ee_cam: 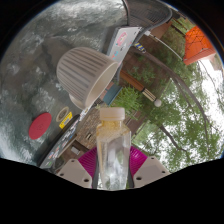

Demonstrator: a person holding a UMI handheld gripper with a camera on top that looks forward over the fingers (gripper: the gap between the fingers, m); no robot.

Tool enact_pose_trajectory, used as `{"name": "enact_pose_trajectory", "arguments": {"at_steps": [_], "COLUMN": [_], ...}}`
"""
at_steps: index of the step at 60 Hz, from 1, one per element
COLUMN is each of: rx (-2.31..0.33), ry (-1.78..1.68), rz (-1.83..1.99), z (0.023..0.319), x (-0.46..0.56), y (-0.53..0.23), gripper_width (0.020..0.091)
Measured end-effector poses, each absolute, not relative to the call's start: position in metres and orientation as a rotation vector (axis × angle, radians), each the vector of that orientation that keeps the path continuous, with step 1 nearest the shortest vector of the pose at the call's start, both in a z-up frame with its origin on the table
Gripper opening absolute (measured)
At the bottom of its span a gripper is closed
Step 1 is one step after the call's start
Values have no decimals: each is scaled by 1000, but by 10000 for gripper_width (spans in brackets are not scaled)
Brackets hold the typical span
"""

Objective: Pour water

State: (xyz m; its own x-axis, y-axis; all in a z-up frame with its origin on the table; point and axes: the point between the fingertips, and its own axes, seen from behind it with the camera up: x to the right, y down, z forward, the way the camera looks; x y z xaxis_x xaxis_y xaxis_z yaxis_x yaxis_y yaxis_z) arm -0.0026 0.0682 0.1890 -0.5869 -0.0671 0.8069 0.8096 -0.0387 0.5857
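Tool (113, 166): closed on a small clear bottle (112, 150), magenta pads (87, 160) pressing both its sides.
Bottle: upright between the fingers, pale cap on top.
Cup (88, 76): ribbed, translucent white, just beyond the bottle, tilted.
Surface (30, 80): grey; red disc (40, 125) far left.

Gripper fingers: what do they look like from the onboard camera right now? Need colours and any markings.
The gripper shows two pale grey, angular fingers, each with a magenta pad on its inner face. No cables, labels or markings are visible on them, and no hand or sleeve is in view.
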Motion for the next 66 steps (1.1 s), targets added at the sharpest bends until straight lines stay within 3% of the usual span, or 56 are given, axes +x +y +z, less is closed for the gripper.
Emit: {"name": "enact_pose_trajectory", "arguments": {"at_steps": [15,31,40,52,59,66], "rx": [-602,-699,-912,-1293,-1485,-1656], "ry": [-1722,-1666,-1356,-812,-525,-202], "rz": [-1805,-1686,-1447,-845,-499,-96], "z": [174,188,212,220,189,137], "x": [-27,-29,-30,-1,12,38], "y": [76,86,75,83,94,99], "gripper_width": [413,413,414,413,413,416]}}
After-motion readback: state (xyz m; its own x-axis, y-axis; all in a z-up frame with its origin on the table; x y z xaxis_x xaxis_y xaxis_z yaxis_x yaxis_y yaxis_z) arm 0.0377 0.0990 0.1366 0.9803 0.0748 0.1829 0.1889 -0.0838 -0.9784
